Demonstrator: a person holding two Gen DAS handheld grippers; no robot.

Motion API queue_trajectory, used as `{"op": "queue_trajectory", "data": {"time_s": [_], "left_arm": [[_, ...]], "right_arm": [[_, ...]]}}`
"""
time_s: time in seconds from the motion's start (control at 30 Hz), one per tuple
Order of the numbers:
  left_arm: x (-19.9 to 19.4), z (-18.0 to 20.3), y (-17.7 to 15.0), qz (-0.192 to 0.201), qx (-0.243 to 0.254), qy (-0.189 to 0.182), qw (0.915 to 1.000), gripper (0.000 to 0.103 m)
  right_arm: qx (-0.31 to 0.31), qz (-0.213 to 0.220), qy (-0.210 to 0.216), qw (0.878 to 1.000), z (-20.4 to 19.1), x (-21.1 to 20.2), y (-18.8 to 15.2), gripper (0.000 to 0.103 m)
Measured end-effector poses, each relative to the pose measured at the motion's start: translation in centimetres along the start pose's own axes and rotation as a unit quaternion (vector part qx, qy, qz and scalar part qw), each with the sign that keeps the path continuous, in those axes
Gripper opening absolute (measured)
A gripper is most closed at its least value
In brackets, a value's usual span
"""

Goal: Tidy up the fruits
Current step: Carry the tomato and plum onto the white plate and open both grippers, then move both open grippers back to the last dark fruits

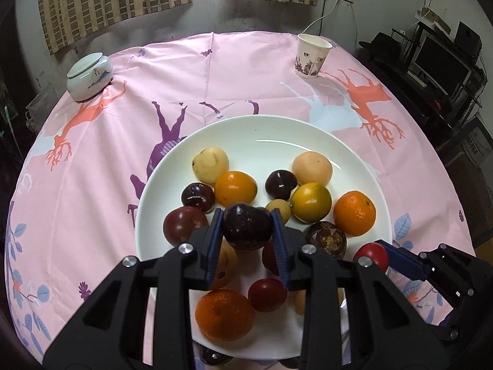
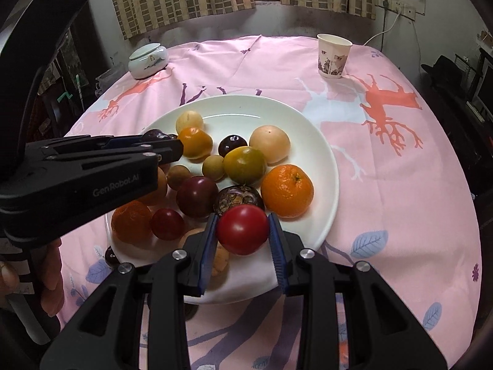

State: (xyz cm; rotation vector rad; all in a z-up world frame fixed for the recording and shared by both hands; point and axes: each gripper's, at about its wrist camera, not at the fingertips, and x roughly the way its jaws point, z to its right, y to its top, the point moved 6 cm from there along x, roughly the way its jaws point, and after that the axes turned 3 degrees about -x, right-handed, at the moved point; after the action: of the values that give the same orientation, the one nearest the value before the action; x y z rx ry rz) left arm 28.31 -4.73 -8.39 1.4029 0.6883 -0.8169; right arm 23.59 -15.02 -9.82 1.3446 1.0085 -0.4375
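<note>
a: so, what does each gripper hold over the plate [image 1: 354, 160]?
b: left gripper [image 1: 247, 226] clamps one dark plum [image 1: 246, 226]; right gripper [image 2: 242, 229] clamps one red tomato [image 2: 242, 229], both above the plate's near edge.
a: oranges on the plate?
b: two. beyond the plate stand one cup [image 1: 311, 56] and one jar [image 1: 89, 76].

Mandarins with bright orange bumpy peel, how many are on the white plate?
2. One mandarin sits by the white plate's right rim; the other mandarin lies near-left, beneath the left gripper. More may hide beneath it.
</note>
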Motion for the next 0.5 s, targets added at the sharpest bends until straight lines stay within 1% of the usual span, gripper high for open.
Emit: {"op": "queue_trajectory", "data": {"time_s": [0.27,0.3,0.33,0.37,0.4,0.43,0.5], "left_arm": [[2.0,0.2,0.5,-0.020,-0.002,0.011,0.9997,0.033],[1.9,0.1,0.6,-0.021,-0.004,0.009,0.9997,0.042],[1.6,0.0,0.7,-0.017,-0.006,0.008,0.9998,0.052],[1.0,-0.2,1.0,-0.005,-0.009,0.008,0.9999,0.069],[0.0,-0.5,1.2,0.012,-0.014,0.012,0.9998,0.075],[-0.8,-0.8,1.5,0.024,-0.017,0.015,0.9995,0.076],[-2.1,-1.4,1.8,0.033,-0.024,0.015,0.9991,0.084]], "right_arm": [[-0.001,-0.004,-0.013,1.000,0.4,0.9,0.2,0.033],[-0.005,-0.001,-0.018,1.000,0.3,0.9,0.3,0.039],[-0.010,0.005,-0.028,1.000,0.3,0.8,0.5,0.056],[-0.015,0.018,-0.045,0.999,0.3,0.3,0.7,0.062],[-0.018,0.030,-0.053,0.998,0.4,-0.2,0.9,0.063],[-0.019,0.035,-0.056,0.998,0.5,-0.5,1.0,0.063],[-0.016,0.038,-0.058,0.997,0.6,-1.1,1.3,0.063]]}}
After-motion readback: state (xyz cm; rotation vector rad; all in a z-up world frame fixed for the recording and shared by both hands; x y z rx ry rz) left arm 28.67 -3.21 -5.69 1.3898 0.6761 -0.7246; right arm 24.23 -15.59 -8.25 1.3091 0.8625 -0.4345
